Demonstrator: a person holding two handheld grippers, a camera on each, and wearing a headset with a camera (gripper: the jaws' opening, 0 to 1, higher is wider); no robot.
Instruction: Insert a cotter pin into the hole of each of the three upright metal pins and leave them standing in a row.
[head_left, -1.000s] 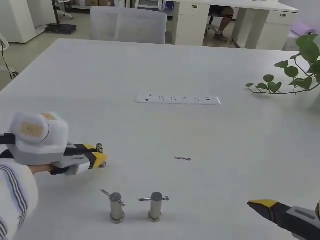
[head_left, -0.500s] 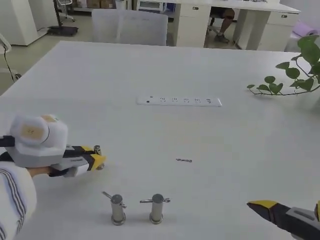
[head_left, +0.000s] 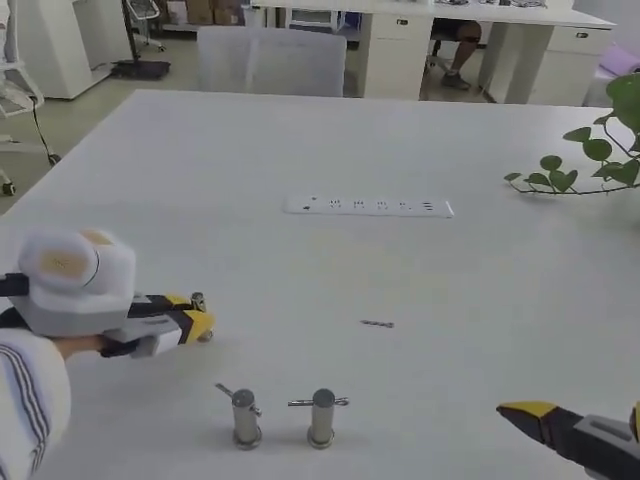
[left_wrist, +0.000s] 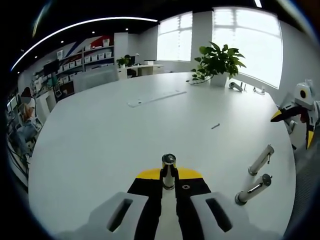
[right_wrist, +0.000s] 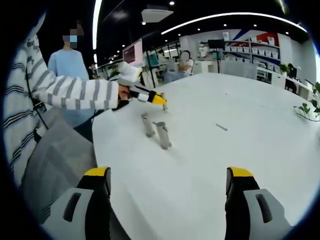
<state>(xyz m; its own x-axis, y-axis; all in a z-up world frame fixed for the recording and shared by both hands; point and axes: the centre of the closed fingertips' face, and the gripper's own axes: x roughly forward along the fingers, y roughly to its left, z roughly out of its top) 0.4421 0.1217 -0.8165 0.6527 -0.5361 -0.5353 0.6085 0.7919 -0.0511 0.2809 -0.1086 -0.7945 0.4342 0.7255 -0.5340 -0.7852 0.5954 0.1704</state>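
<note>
My left gripper (head_left: 196, 323) clamped on one upright metal pin (left_wrist: 169, 166), two fitted pins (head_left: 246, 416) standing side by side nearby, spare cotter pin (head_left: 377, 323) lying mid-table (head_left: 400, 140), right gripper (right_wrist: 167, 175) spread wide.

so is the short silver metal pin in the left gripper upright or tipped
Upright: the short silver metal pin stands on end on the white table, between the left gripper's tips.
</note>
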